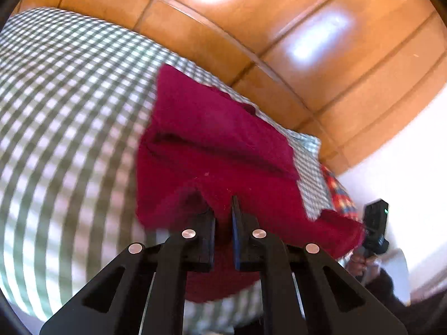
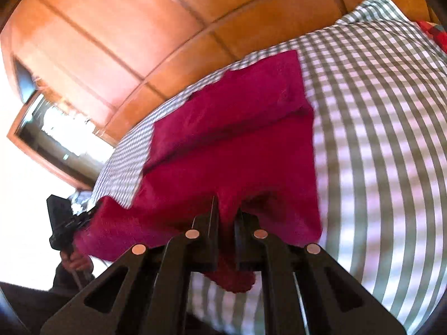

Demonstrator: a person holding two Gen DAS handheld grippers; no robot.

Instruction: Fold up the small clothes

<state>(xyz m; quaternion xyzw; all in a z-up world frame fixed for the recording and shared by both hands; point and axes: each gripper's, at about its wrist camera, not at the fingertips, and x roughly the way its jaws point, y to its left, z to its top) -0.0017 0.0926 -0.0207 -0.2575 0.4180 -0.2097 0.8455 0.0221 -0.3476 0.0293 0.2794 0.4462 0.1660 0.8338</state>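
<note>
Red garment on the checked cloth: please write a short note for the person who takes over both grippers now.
Left gripper: shut on the near edge of the red garment.
Right gripper: shut on the same near edge, at the other corner.
Garment: far part lies on the green-checked cloth, near edge is lifted.
Done: both corners gripped; one fold crease already shows across it.
Left: carry the near edge over the far part, lay it flat, release.
</note>
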